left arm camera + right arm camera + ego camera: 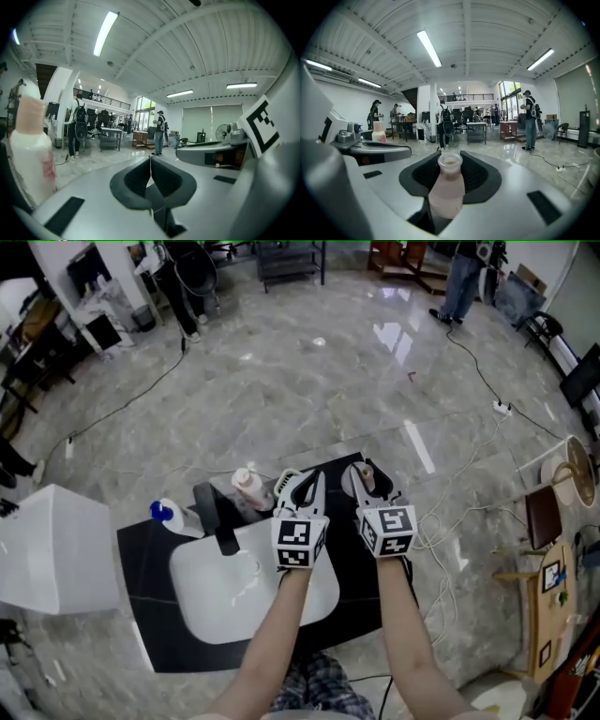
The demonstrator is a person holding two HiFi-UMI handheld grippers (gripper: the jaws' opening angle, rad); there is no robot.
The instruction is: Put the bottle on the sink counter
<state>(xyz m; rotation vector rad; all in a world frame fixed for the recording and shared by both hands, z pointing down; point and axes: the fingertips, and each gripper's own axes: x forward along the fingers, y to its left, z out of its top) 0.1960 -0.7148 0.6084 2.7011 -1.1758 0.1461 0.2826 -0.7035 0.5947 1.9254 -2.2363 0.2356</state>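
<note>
A small pale pink bottle (447, 188) with an open neck stands upright between the dark pads of my right gripper (449, 176), which is shut on it. In the head view the right gripper (367, 476) hovers over the right end of the black sink counter (150, 559). Beside it, my left gripper (301, 482) is over the white basin's (225, 601) far edge. The left gripper (150, 171) is shut with nothing between its pads.
On the counter behind the basin are a pink-topped white bottle (249, 487), also (31, 150), a blue-capped bottle (167, 515) and a black faucet (221, 521). A white box (52, 549) stands left of the counter. Cables (441, 521) cross the marble floor at right.
</note>
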